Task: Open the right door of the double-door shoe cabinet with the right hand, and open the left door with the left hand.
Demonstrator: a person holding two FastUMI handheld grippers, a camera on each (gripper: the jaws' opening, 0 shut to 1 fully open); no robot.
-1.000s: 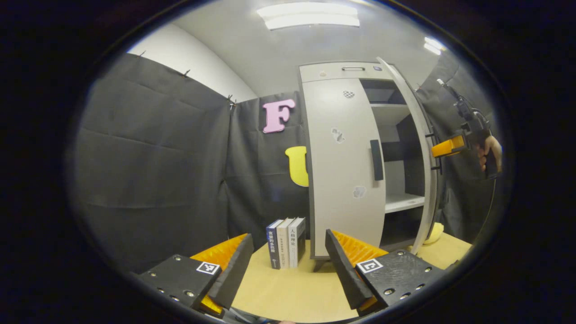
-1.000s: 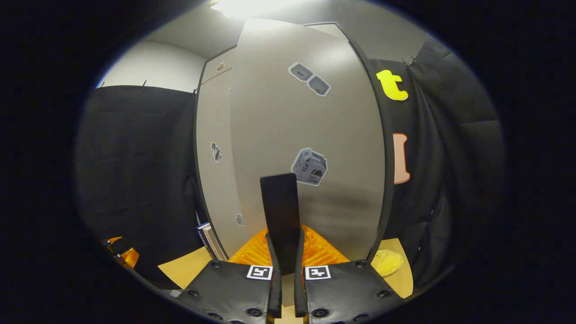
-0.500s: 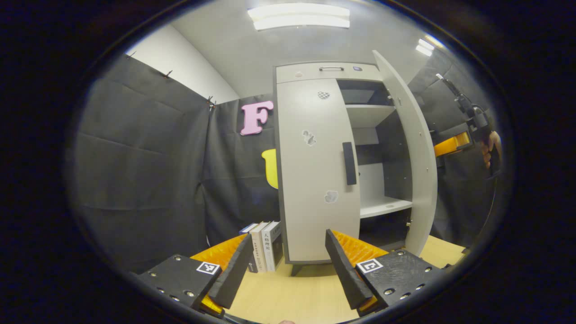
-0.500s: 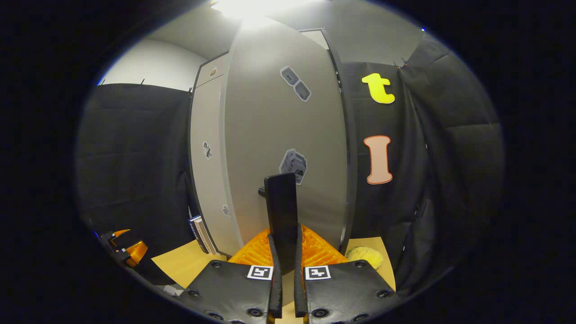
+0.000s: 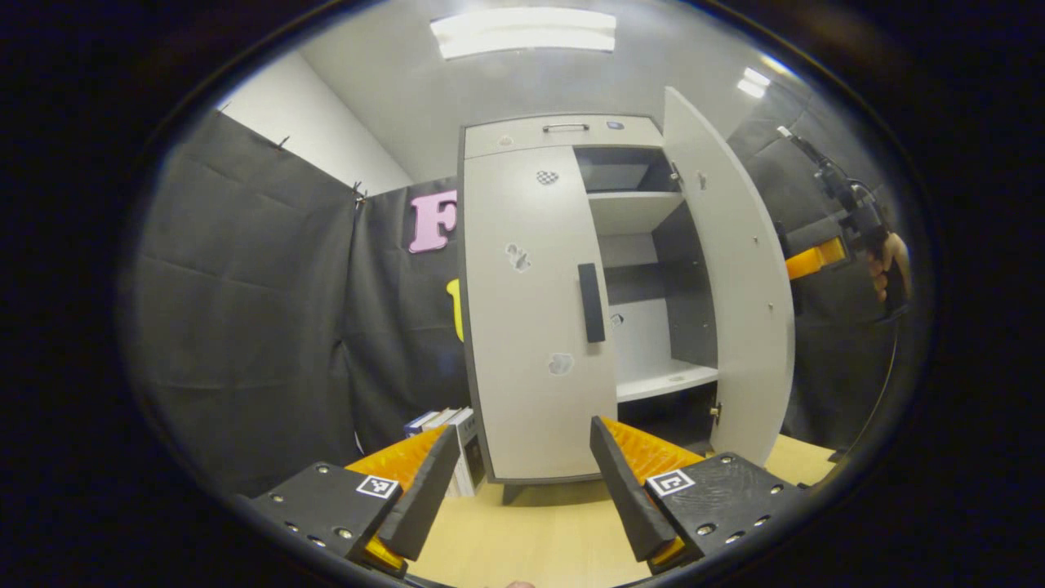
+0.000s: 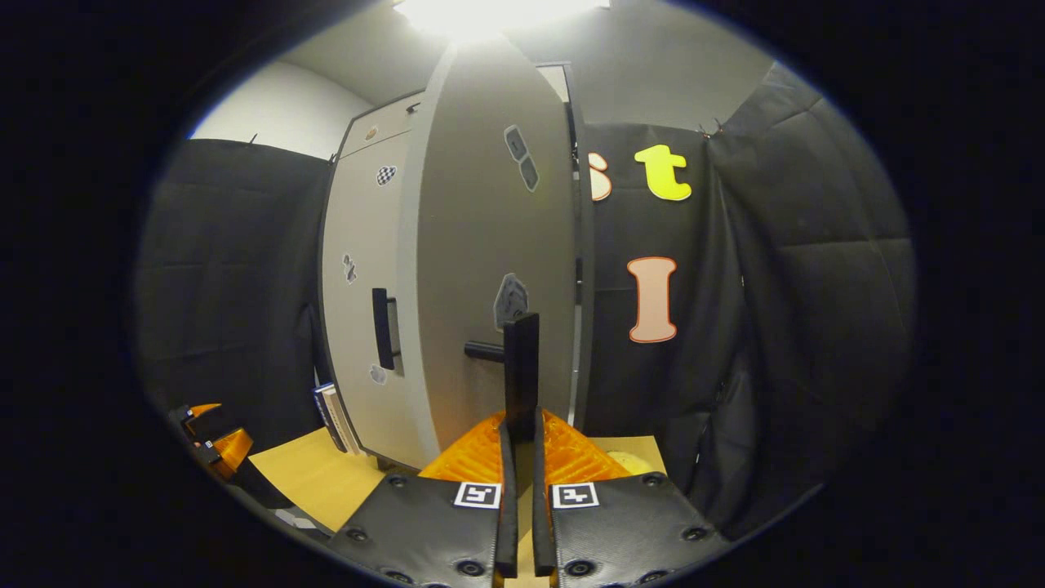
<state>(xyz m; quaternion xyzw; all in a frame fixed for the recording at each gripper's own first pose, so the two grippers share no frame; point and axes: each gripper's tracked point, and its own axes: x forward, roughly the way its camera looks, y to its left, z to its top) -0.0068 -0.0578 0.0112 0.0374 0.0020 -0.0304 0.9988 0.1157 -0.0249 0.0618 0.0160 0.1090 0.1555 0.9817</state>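
Hand-held gripper on the right (image 6: 520,490) is clamped with both fingers on the handle (image 6: 521,367) of the right door (image 6: 490,269), which has swung from partly ajar to wide open over the last second, exposing the cabinet shelves (image 5: 665,380). Half the task now appears done. The left hand-held gripper (image 5: 522,486) hangs spread apart and empty above the desk (image 5: 531,531), facing the closed left door (image 5: 531,327); its handle (image 5: 591,302) is the next target.

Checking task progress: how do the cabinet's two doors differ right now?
The right door is swung wide open, baring the shelves; the left door is shut flat. The right gripper is shut on the right door's handle; the left door's handle is untouched, the left gripper open, short of it. Both are pale grey with stickers.
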